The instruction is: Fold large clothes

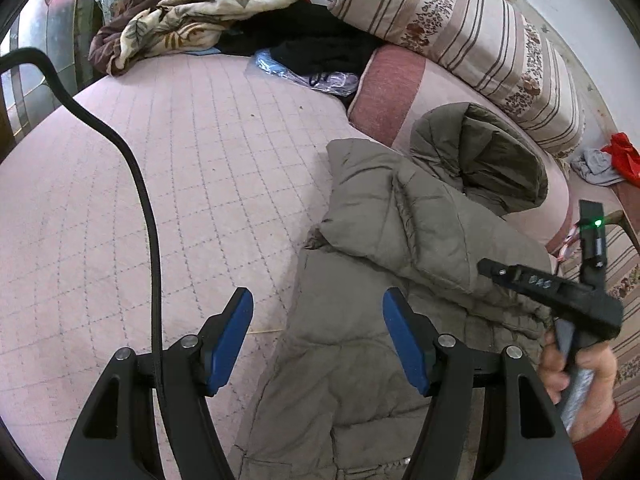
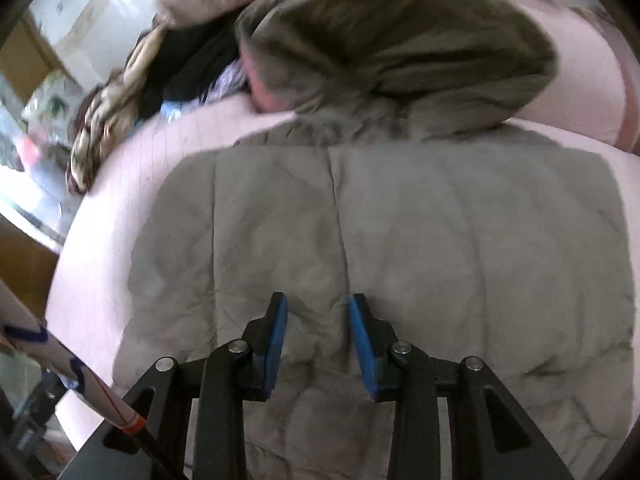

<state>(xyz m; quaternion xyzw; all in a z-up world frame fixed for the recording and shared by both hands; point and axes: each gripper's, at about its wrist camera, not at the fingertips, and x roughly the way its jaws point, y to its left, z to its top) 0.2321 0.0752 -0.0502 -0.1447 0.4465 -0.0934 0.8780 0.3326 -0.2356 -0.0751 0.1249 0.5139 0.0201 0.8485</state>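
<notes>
A grey-olive padded jacket lies on the pink quilted bed, its hood resting toward the pillows. My left gripper stands open above the jacket's left edge, one blue pad over the bed sheet and the other over the jacket, with nothing between them. In the right wrist view the jacket fills the middle, with the hood above it. My right gripper hovers over the jacket's body with its jaws narrowly apart and nothing between the pads. A hand in a red sleeve holds that gripper at the right of the left wrist view.
The pink quilted sheet stretches to the left. A striped floral pillow, a heap of blankets, black clothes and a plastic bag line the far side. A red cloth lies far right. A black cable hangs in front.
</notes>
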